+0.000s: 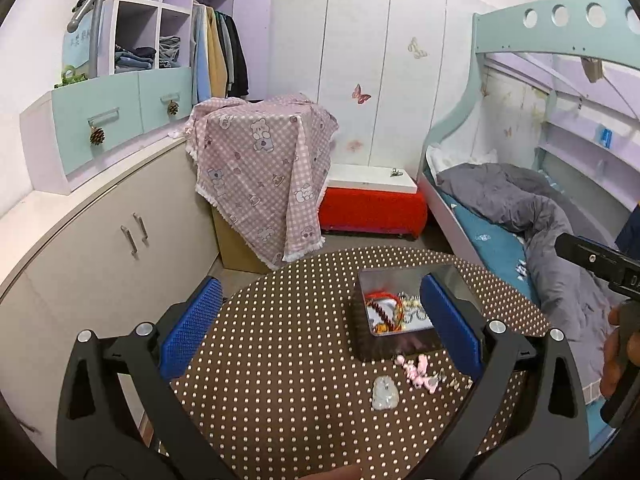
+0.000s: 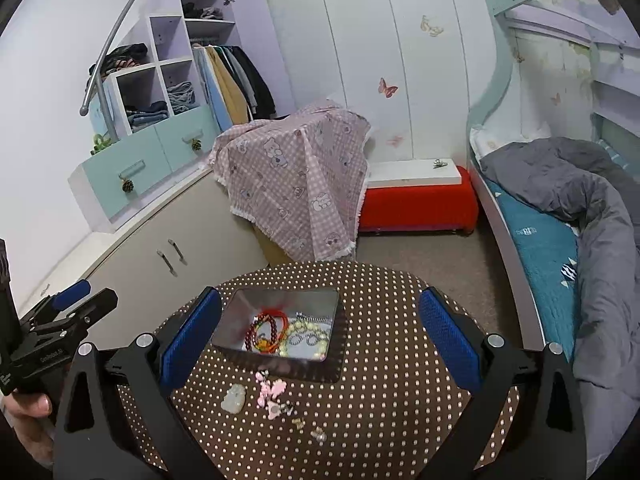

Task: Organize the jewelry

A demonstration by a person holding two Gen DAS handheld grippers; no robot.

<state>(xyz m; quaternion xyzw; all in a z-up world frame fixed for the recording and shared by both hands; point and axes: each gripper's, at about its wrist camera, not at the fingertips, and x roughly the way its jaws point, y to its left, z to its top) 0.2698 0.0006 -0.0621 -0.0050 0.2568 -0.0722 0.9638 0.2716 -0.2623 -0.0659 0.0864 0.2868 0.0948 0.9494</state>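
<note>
A shiny metal jewelry box (image 1: 400,280) (image 2: 240,320) sits open on a round table with a brown dotted cloth (image 1: 280,320) (image 2: 380,360). It holds red bead bracelets (image 2: 266,330) and pale green bead strings (image 2: 308,336). On the cloth in front of it lie a pale jade pendant (image 1: 385,394) (image 2: 234,398), a pink bead piece (image 1: 416,372) (image 2: 270,388) and small metal earrings (image 2: 308,428). My left gripper (image 1: 320,328) is open and empty above the table. My right gripper (image 2: 320,340) is open and empty, the box between its fingers.
A cabinet (image 1: 120,220) stands to the left, with a pink checked cloth over a box (image 1: 260,168) behind the table. A red bench (image 1: 372,208) and a bunk bed with a grey duvet (image 1: 540,220) are to the right.
</note>
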